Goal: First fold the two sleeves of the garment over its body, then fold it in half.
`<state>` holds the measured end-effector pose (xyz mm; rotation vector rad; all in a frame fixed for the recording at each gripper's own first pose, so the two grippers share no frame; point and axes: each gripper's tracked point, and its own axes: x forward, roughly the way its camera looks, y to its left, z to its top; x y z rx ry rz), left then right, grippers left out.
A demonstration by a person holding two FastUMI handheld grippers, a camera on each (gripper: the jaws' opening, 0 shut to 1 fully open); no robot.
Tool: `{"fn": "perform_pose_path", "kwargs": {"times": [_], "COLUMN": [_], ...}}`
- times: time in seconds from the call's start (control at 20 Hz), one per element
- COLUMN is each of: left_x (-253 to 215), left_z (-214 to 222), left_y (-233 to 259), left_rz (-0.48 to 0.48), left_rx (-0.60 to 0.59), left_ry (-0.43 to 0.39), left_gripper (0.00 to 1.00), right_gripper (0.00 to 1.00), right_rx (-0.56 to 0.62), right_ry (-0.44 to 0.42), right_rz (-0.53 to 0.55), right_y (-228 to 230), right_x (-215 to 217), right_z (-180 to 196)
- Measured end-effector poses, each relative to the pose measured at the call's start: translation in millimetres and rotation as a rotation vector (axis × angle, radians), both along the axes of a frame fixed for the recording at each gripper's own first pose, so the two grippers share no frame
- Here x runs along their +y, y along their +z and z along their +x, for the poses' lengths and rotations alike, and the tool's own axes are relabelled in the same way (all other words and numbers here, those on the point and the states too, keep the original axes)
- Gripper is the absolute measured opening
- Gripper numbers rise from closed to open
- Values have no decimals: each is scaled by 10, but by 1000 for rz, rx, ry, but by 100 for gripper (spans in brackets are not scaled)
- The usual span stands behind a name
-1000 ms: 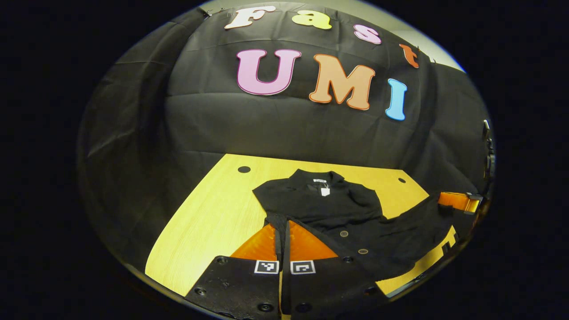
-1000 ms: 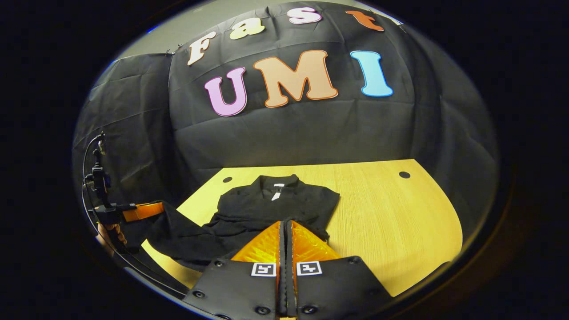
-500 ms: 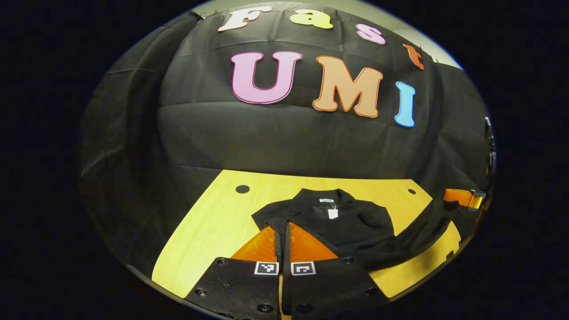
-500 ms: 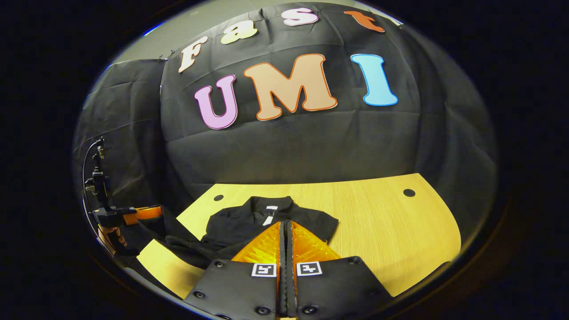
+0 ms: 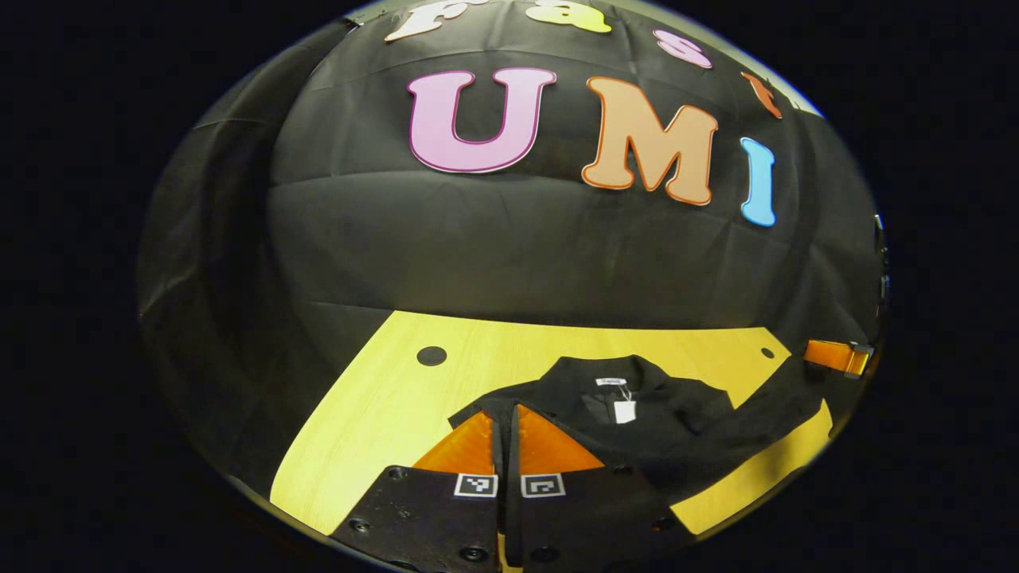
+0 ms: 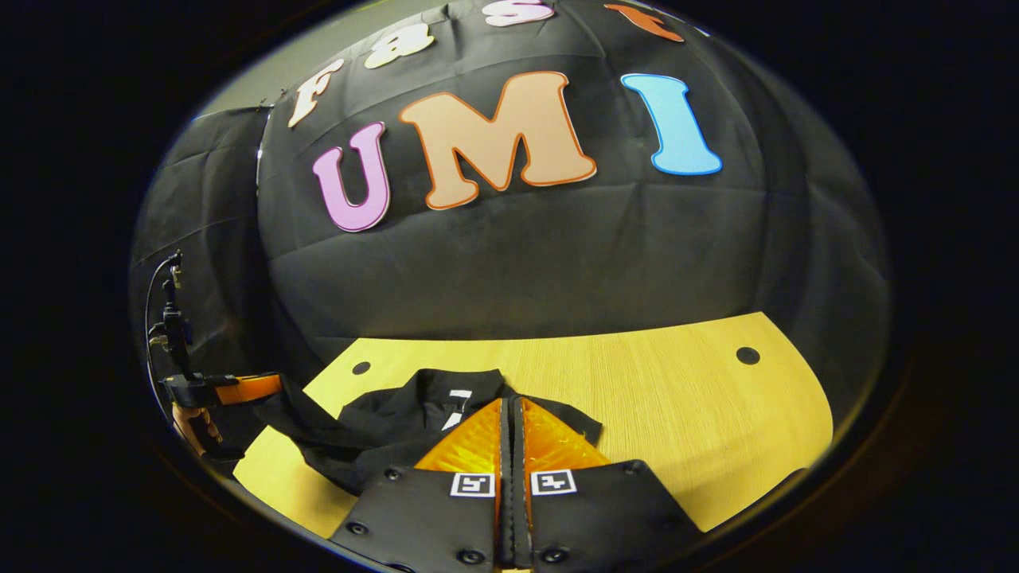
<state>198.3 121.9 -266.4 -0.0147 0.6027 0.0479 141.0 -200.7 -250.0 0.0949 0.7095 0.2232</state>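
At the bottom of each view, your left gripper (image 5: 506, 446) and right gripper (image 6: 512, 442) are pinched shut on the hem of the black shirt (image 5: 637, 414), raised off the yellow table (image 6: 700, 430). The sleeves look folded in, so you seem midway through halving. The collar lies mid-frame, farther back.

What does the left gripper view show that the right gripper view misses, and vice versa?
Left gripper view: the right tool far off, pinching an edge of the garment. Right gripper view: the left tool and the hand holding it. Both: the black garment on the wooden table.
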Motion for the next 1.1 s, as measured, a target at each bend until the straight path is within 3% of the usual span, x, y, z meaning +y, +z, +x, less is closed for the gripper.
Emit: {"fn": "perform_pose_path", "kwargs": {"times": [0.35, 0.5, 0.6, 0.65, 0.7, 0.9, 1.1], "left_x": [-4, 156, 183, 284, 214, 137, 22], "left_z": [399, 500, 453, 645, 667, 479, 137], "left_y": [-425, -472, -166, -106, 51, 498, 994], "left_rz": [100, 166, 179, 175, 164, 154, 95], "left_rx": [35, 9, -92, -154, -195, -253, -324], "left_ry": [-25, 33, 83, 94, 86, 68, 73], "left_gripper": [0, 0, 58, 87, 94, 93, 93], "right_gripper": [2, 5, 51, 75, 98, 98, 98], "right_rx": [67, 72, -12, -60, -101, -204, -264], "right_ry": [-64, -117, -158, -163, -165, -162, -143], "right_rz": [-1, -35, -80, -92, -102, -111, -117], "right_y": [-448, -538, -403, -278, -181, 236, 664], "right_x": [-151, -275, -385, -417, -414, -351, -221], "right_z": [455, 549, 677, 720, 723, 597, 154]}}
